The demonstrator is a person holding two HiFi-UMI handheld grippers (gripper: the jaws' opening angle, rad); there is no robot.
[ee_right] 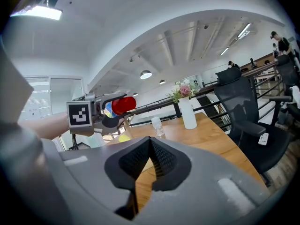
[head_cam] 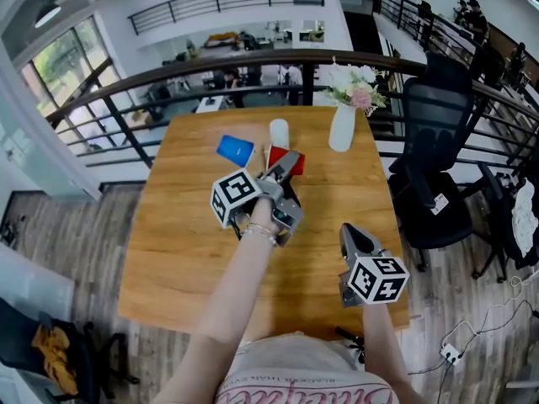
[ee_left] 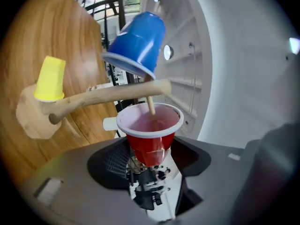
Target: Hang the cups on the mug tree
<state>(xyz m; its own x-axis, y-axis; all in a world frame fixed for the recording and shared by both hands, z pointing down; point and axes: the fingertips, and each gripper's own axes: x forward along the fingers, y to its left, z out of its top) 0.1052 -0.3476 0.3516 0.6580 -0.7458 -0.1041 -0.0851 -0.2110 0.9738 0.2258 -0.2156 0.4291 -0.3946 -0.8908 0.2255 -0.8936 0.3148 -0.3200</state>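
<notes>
One red cup (ee_left: 150, 135), one blue cup (ee_left: 138, 43), one yellow cup (ee_left: 50, 78), one mug tree (ee_left: 112, 95), one vase (head_cam: 341, 129), one glass (head_cam: 279, 133).

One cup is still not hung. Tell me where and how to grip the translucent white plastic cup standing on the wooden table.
Probably best: clamp the translucent white plastic cup across its side wall at mid-height, coming in level from the near side with the empty right gripper. It stands alone; the white vase is apart on its right.
</notes>
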